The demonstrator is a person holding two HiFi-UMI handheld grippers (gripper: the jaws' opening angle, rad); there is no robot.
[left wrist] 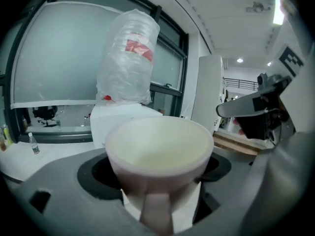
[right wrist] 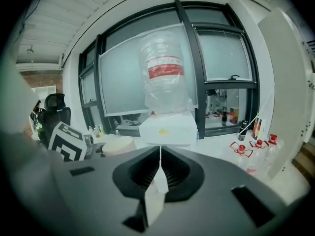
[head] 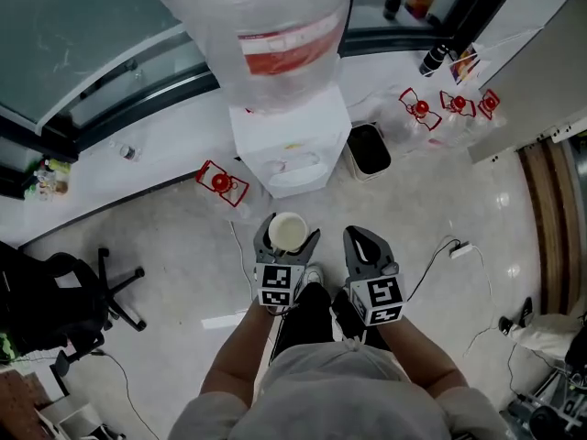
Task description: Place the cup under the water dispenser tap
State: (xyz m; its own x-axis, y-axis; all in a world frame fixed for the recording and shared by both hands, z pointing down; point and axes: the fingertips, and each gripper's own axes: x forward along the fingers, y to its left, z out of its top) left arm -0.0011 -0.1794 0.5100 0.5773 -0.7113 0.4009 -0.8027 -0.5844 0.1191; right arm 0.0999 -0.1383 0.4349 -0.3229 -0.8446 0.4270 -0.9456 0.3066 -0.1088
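The left gripper [head: 287,236] pinches a white cup [left wrist: 160,146] upright, held over the floor just short of the water dispenser [head: 289,145]. The right gripper [head: 368,246] is beside it, both forearms pointing forward. The left gripper view alone shows the cup's handle [left wrist: 157,213] facing back. The right gripper view shows its jaws pressed together, empty.

Water bottle [head: 252,26] top cut off by your head view's upper edge, taps on the dispenser [head: 289,149] too small to tell, cup [left wrist: 157,149] handle blurred at your left gripper view's lower edge, office chair [head: 55,301] cropped at left
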